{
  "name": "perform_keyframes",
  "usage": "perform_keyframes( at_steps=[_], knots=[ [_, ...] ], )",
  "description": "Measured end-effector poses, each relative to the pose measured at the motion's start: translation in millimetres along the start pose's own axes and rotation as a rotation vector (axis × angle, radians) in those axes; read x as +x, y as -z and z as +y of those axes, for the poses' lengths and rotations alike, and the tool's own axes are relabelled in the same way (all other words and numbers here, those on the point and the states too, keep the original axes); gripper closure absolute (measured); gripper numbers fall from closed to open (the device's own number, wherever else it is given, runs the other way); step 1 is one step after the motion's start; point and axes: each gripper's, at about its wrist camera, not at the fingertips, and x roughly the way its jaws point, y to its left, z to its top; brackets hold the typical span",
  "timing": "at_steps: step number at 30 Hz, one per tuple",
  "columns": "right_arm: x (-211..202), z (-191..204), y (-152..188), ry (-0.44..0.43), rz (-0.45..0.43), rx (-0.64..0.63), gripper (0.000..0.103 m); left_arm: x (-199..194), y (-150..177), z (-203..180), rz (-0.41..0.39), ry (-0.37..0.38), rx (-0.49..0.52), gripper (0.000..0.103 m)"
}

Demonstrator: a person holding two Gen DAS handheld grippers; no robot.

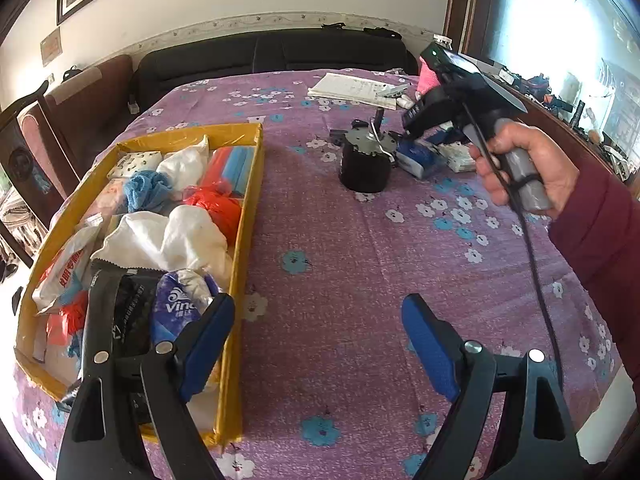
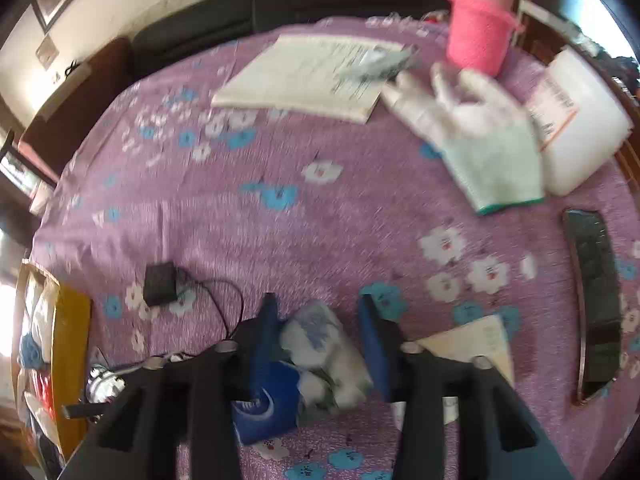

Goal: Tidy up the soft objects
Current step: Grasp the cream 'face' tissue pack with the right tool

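A yellow cardboard box point(image 1: 250, 184) on the purple flowered tablecloth holds several soft things: white cloths point(image 1: 168, 240), a blue towel point(image 1: 146, 190), red bags point(image 1: 214, 204) and a Vinda tissue pack point(image 1: 176, 308). My left gripper point(image 1: 320, 316) is open and empty, its left finger over the box's near right corner. My right gripper point(image 2: 318, 316) straddles a floral tissue pack point(image 2: 324, 356) with both pads close beside it; a blue pack point(image 2: 266, 400) lies beside it. A white glove point(image 2: 476, 132) lies further right. The right gripper also shows in the left wrist view point(image 1: 416, 118) over the packs point(image 1: 420, 156).
A black cylindrical device point(image 1: 366, 164) with a cable stands mid-table. Papers point(image 2: 308, 76), a pink knitted cup point(image 2: 478, 28), a white plastic container point(image 2: 580, 120), a black remote point(image 2: 594, 300) and a small black adapter point(image 2: 160, 284) lie on the cloth. A dark sofa point(image 1: 280, 56) is behind.
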Motion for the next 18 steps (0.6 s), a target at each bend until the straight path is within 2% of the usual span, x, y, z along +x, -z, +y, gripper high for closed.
perform_keyframes(
  at_steps=[5, 7, 9, 10, 12, 15, 16, 18],
  knots=[
    [-22.0, 7.6, 45.6, -0.038, 0.048, -0.106, 0.069, 4.6, -2.6, 5.0, 0.003, 0.028, -0.033, 0.018],
    [-34.8, 12.7, 76.0, -0.112, 0.090, -0.158, 0.069, 5.8, -3.6, 3.4, 0.005, 0.042, -0.036, 0.018],
    [-50.4, 17.8, 103.2, -0.225, 0.133, -0.221, 0.069, 7.5, -4.4, -0.6, 0.011, 0.066, -0.035, 0.018],
    [-60.9, 16.2, 109.3, -0.255, 0.118, -0.243, 0.069, 8.1, -4.5, -2.7, 0.013, 0.073, -0.034, 0.018],
    [-89.3, 0.5, 109.9, -0.200, -0.004, -0.247, 0.065, 9.1, -4.2, -9.2, 0.018, 0.084, -0.024, 0.018],
    [-110.1, -43.8, 91.0, 0.020, -0.174, -0.121, 0.030, 9.7, -2.5, -18.5, 0.024, 0.102, -0.013, 0.018],
    [-109.1, -59.8, 82.7, 0.057, -0.194, -0.071, 0.029, 9.6, -1.9, -20.9, 0.025, 0.108, -0.009, 0.018],
    [-99.3, -79.9, 67.9, 0.068, -0.180, -0.010, 0.029, 11.3, -1.5, -25.5, 0.031, 0.114, 0.005, 0.018]
  ],
)
